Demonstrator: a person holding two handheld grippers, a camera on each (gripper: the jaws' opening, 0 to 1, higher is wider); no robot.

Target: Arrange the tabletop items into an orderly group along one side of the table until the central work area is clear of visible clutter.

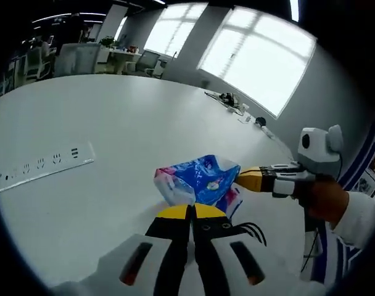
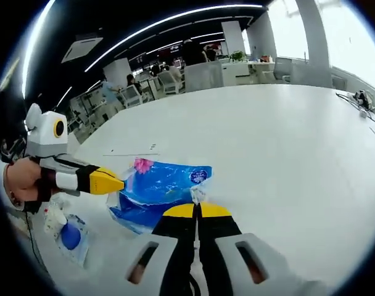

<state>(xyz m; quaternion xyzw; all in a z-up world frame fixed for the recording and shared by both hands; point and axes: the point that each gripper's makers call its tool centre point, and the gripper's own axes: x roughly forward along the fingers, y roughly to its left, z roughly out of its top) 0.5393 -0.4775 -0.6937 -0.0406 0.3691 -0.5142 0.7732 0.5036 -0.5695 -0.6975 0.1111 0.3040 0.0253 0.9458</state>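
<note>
A blue plastic tissue pack (image 1: 200,179) with pink and white print is held between both grippers over the white table (image 1: 113,123). My left gripper (image 1: 190,209) has its yellow-tipped jaws pressed together on the pack's near edge. From the right, my right gripper (image 1: 244,179) reaches in, its yellow tip closed on the pack's other end. In the right gripper view the pack (image 2: 160,185) stretches crumpled between my right gripper (image 2: 198,208), shut on a white fold of the wrapper, and my left gripper (image 2: 116,182), held by a hand at the left.
A power socket strip (image 1: 45,165) is set into the table at the left. Cables and small items (image 1: 230,100) lie along the far edge by the windows. A small white-and-blue packet (image 2: 69,237) lies at the lower left. Office chairs and desks (image 2: 193,74) stand beyond the table.
</note>
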